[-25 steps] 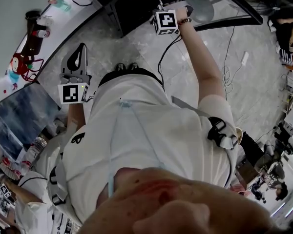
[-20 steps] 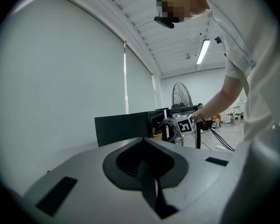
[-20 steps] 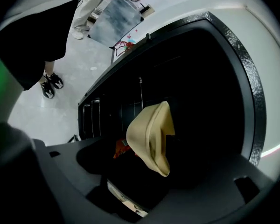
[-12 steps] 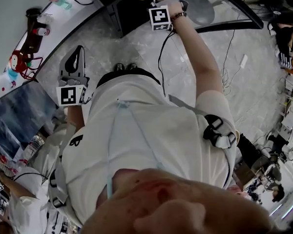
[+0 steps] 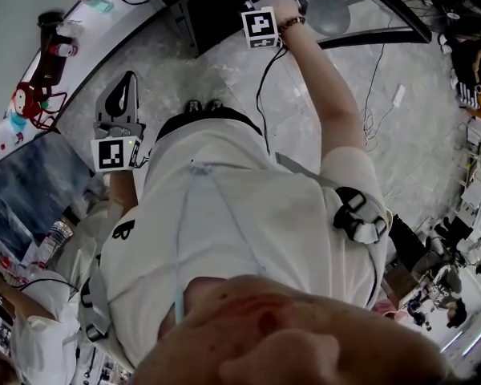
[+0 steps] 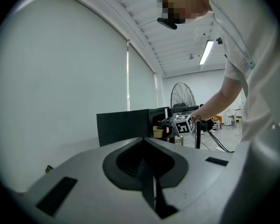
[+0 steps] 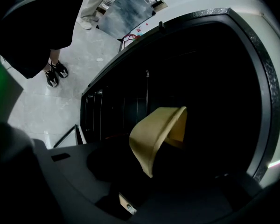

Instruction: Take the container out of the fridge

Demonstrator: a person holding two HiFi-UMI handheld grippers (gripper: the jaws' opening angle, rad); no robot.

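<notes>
In the right gripper view a yellow container (image 7: 156, 134) stands inside the dark black fridge (image 7: 214, 101). Its wall sits between the jaws of my right gripper (image 7: 147, 181), which are closing around it; one jaw is outside the wall, the other inside. The left gripper view shows the same container (image 6: 157, 132) at the fridge (image 6: 126, 125) opening, with the right gripper's marker cube (image 6: 183, 125) beside it. In the head view that cube (image 5: 259, 27) is at the fridge (image 5: 208, 10). My left gripper (image 5: 122, 95) is held apart at the left, shut and holding nothing.
Cables (image 5: 377, 95) trail over the grey floor on the right. A white counter with toys (image 5: 44, 62) runs along the left. Another person (image 5: 32, 327) stands at the lower left. A standing fan (image 6: 182, 94) is behind the fridge. Shoes (image 7: 53, 73) show on the floor.
My right hand and its marker cube have moved up and slightly left, deeper into the fridge opening. The left gripper has stayed almost in place.
</notes>
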